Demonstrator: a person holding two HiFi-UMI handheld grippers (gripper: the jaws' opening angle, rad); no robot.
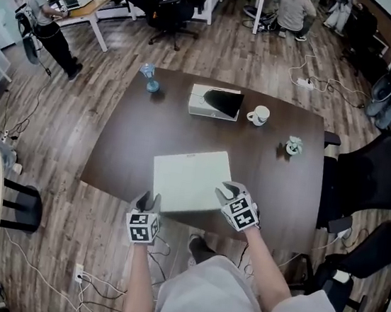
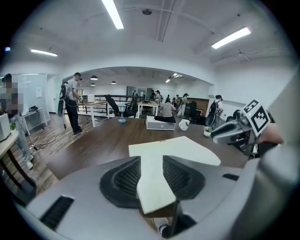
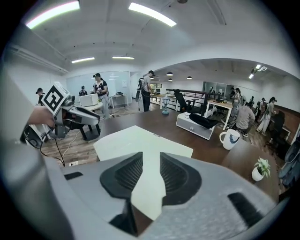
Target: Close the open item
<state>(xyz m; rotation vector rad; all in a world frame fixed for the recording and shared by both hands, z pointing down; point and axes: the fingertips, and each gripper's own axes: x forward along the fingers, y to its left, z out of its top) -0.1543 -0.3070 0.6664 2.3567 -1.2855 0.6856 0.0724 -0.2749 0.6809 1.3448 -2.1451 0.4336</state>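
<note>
A flat white box [image 1: 191, 180] lies closed on the dark table [image 1: 125, 149], near its front edge. My left gripper [image 1: 148, 199] stands at the box's near left corner and my right gripper [image 1: 230, 190] at its near right corner. In the left gripper view the white corner [image 2: 178, 147] shows through the gap between the pads of my left gripper [image 2: 151, 176], and the pads do not press on it. The right gripper view shows the same: the box [image 3: 140, 140] runs under my right gripper [image 3: 151, 176]. Both grippers are open and hold nothing.
Farther back on the table are a white case with a black item on it [image 1: 215, 102], a mug [image 1: 259, 115], a small potted plant [image 1: 294, 147] and a blue vase [image 1: 149, 78]. Black office chairs [image 1: 385, 177] stand to the right. People work at desks beyond.
</note>
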